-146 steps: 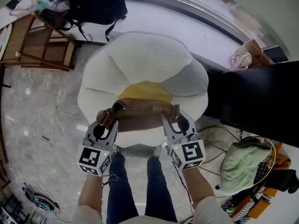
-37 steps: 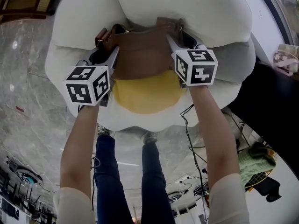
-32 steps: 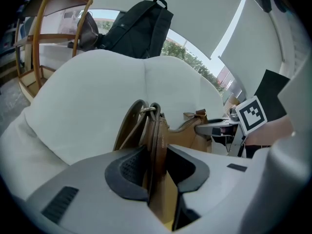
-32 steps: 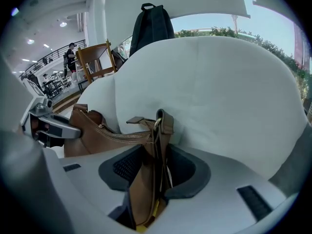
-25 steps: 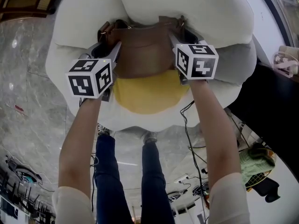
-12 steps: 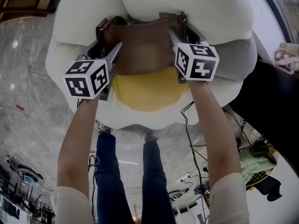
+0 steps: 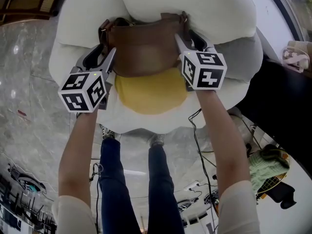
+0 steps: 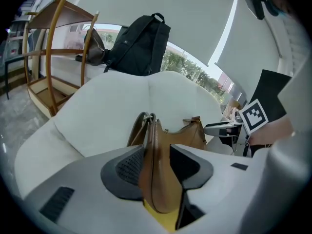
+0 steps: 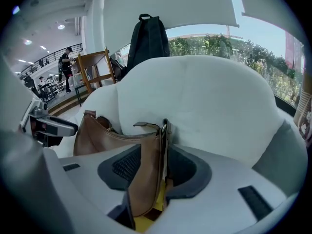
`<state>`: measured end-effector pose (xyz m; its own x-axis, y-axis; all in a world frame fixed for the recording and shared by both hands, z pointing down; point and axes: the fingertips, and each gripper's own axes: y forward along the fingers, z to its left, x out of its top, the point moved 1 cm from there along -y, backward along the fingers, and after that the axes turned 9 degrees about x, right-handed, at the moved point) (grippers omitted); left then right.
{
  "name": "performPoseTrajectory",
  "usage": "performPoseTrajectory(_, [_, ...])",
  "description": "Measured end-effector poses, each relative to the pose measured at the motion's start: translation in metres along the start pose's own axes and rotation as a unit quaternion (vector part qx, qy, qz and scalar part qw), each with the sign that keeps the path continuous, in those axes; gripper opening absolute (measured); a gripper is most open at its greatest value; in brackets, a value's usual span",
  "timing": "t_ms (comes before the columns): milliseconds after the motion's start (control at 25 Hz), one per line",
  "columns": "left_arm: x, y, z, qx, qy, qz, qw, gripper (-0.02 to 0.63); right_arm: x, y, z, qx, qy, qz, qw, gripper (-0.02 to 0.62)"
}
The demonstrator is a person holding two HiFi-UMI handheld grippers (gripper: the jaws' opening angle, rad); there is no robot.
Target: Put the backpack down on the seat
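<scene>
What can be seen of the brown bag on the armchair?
The brown bag looks like leather, crescent-shaped, with a top zip and metal rings holding its strap. It stands upright on the yellow seat cushion, against the white backrest. Its ends sit inside the left claw and right claw, whose jaws have just been opening.

Grey marble floor (image 7: 29, 72), wooden rack (image 8: 53, 17), bright window (image 9: 219, 45) onto greenery

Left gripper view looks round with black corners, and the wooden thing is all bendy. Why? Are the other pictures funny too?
Left gripper view: the wide-angle lens curves the wooden rack and leaves dark corners. Right gripper view: same dark rim; the window is the brightest part, its sky pale. Head view: even light, and the white armchair bulges outward.
</scene>
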<state>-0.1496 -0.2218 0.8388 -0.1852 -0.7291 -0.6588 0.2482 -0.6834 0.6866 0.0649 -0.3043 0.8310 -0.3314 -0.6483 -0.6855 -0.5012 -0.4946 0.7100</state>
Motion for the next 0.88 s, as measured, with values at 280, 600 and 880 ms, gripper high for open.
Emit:
performPoseTrajectory(280, [0.004, -0.02, -0.006, 0.019, 0.013, -0.01, 0.9997, 0.048, 0.006, -0.021, 0.015, 0.02, -0.032, -0.011, 0.999, 0.04])
performPoseTrajectory(600, [0.019, -0.041, -0.03, 0.007, 0.01, -0.024, 0.9996, 0.038, 0.014, -0.048, 0.026, 0.033, -0.023, -0.026, 0.999, 0.031])
performPoseTrajectory(880, [0.035, -0.078, -0.058, -0.002, 0.004, -0.032, 0.9995, 0.038, 0.034, -0.093, 0.043, 0.038, -0.047, -0.044, 0.997, 0.031])
